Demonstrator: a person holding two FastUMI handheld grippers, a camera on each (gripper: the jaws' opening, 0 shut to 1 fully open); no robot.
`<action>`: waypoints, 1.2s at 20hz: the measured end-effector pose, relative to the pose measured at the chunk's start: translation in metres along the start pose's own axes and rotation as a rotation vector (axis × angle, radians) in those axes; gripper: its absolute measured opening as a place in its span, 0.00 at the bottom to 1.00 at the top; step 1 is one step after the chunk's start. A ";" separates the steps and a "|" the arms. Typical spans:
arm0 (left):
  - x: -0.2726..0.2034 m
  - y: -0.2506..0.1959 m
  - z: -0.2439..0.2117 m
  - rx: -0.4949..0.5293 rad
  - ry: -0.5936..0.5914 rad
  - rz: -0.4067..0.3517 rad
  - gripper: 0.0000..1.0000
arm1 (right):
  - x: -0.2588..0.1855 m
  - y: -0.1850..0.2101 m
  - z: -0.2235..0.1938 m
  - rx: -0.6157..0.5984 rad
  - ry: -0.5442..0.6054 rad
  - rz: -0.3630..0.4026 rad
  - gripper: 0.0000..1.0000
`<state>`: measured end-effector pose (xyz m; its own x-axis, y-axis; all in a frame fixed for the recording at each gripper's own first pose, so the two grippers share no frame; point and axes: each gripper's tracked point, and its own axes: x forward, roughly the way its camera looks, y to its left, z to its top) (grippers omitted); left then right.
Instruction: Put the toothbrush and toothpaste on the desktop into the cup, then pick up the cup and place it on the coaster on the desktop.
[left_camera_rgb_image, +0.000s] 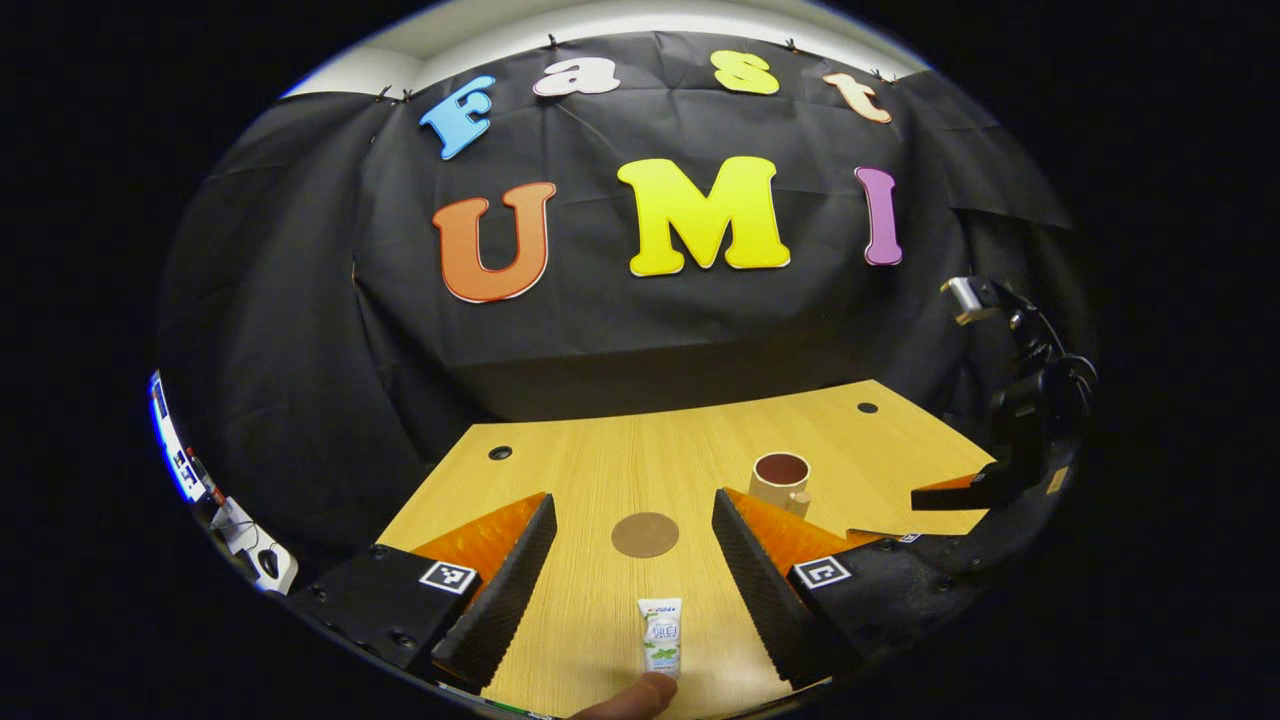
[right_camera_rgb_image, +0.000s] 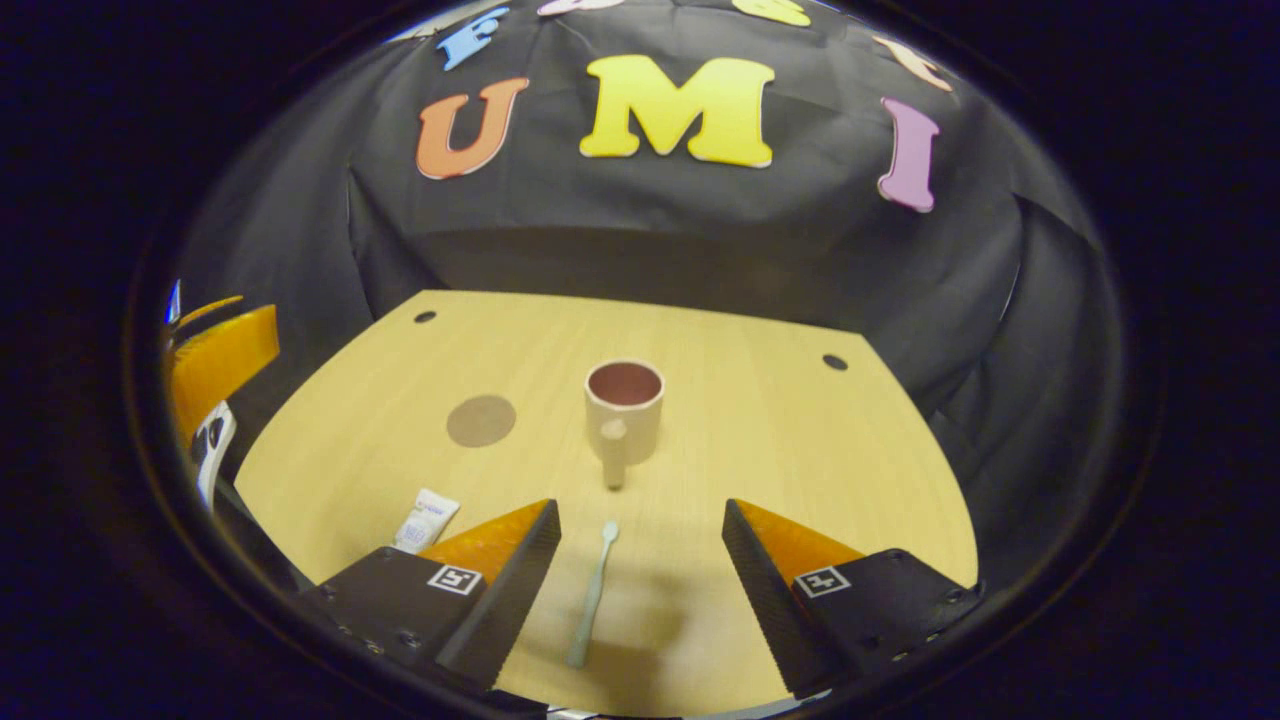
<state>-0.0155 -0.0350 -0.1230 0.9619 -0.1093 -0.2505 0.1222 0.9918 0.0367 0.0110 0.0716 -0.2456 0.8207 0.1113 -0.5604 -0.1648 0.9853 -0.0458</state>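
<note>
In the left gripper view, a small white toothpaste tube (left_camera_rgb_image: 661, 635) lies on the wooden desktop (left_camera_rgb_image: 620, 450) between the fingers of my open left gripper (left_camera_rgb_image: 632, 500). Just beyond it lies a round brown coaster (left_camera_rgb_image: 645, 534). A beige cup (left_camera_rgb_image: 781, 480) stands upright to the right. In the right gripper view, a pale green toothbrush (right_camera_rgb_image: 593, 595) lies lengthwise between the fingers of my open right gripper (right_camera_rgb_image: 640, 507). The cup (right_camera_rgb_image: 624, 405) stands ahead with its handle towards me. The coaster (right_camera_rgb_image: 481, 420) and toothpaste (right_camera_rgb_image: 425, 520) lie to the left.
A person's fingertip (left_camera_rgb_image: 630, 700) shows at the near edge by the toothpaste. The right gripper (left_camera_rgb_image: 975, 490) hangs at the desk's right edge in the left gripper view, and the orange left gripper (right_camera_rgb_image: 215, 365) sits at the far left in the right gripper view. Two cable holes (right_camera_rgb_image: 834, 362) mark the back corners.
</note>
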 end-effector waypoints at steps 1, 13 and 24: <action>-0.001 0.002 -0.009 0.009 0.017 0.006 0.99 | 0.007 0.002 -0.014 0.017 0.048 0.002 0.95; -0.008 0.022 -0.089 -0.004 0.216 0.051 0.99 | 0.066 0.014 -0.075 0.112 0.351 -0.040 0.69; -0.008 0.022 -0.108 -0.016 0.289 0.041 0.99 | 0.073 0.019 -0.086 0.102 0.398 -0.030 0.16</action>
<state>-0.0471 -0.0051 -0.2241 0.8564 -0.0480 -0.5141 0.0786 0.9962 0.0378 0.0204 0.0875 -0.3588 0.5458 0.0427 -0.8369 -0.0724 0.9974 0.0037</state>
